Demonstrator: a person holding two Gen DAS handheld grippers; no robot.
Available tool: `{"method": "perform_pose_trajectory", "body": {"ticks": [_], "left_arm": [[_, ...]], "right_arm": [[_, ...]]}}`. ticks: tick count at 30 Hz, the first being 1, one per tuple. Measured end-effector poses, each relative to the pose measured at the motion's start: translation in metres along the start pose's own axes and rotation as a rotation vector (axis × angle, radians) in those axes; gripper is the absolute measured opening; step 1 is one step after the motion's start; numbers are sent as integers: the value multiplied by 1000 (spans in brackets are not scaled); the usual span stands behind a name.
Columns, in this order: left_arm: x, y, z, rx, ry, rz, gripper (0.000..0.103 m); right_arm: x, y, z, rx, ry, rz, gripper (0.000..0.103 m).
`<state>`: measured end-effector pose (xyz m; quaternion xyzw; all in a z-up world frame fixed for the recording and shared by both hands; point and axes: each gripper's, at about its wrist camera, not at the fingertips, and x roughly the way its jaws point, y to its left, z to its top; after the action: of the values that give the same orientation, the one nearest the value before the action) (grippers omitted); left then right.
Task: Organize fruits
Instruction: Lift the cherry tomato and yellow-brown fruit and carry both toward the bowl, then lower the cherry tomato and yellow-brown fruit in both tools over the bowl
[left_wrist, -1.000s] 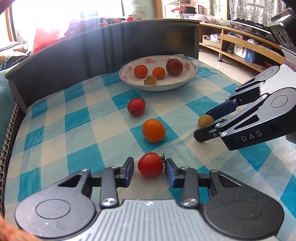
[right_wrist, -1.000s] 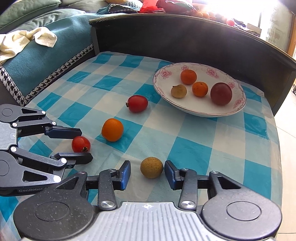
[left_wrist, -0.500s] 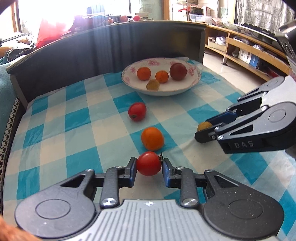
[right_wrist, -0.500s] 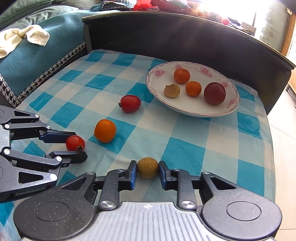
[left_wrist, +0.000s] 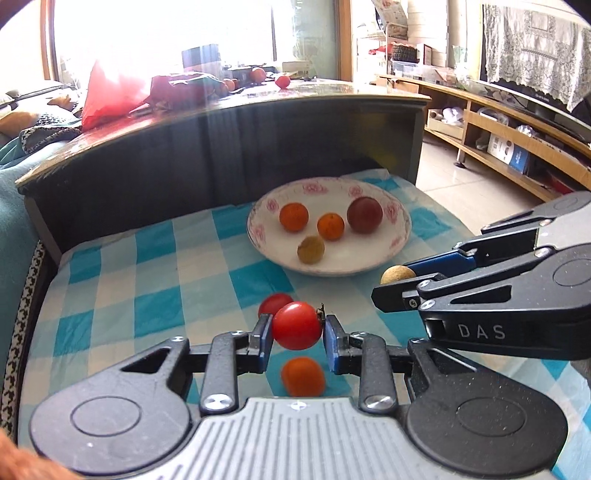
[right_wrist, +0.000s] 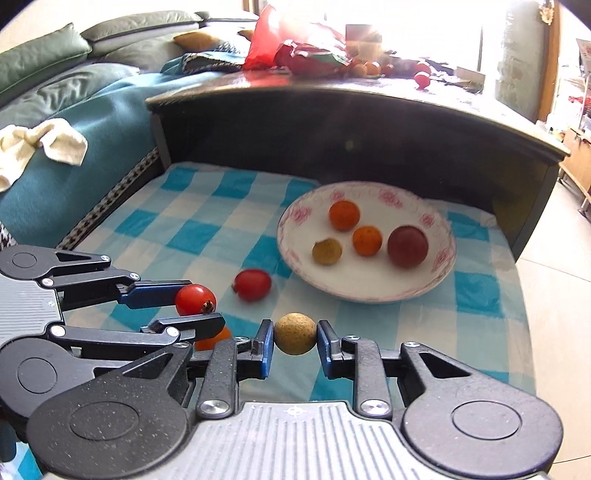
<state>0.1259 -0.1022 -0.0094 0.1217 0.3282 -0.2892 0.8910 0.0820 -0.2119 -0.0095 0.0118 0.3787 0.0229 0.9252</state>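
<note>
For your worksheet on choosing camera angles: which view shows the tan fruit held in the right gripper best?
The right wrist view: the tan fruit sits whole and centred in the right gripper, lifted off the checked cloth. The left wrist view shows only a small part of it, the rest hidden by that gripper's fingers.

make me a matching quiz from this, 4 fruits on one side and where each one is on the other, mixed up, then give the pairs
Things:
1. stemmed tomato
2. tan fruit
3. dark plum
4. other tomato

Places:
A. in the plate
B. held in the left gripper
C. lying on the checked cloth
D. held in the right gripper

Pairs: 1-B, 2-D, 3-A, 4-C
</note>
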Motion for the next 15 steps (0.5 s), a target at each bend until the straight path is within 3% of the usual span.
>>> {"method": "perform_pose_trajectory", "body": {"ticks": [15], "left_arm": [[32,-7,43,10,-11,39,38]], "right_arm": [[9,-33,25,115,-69,-75,21]]}}
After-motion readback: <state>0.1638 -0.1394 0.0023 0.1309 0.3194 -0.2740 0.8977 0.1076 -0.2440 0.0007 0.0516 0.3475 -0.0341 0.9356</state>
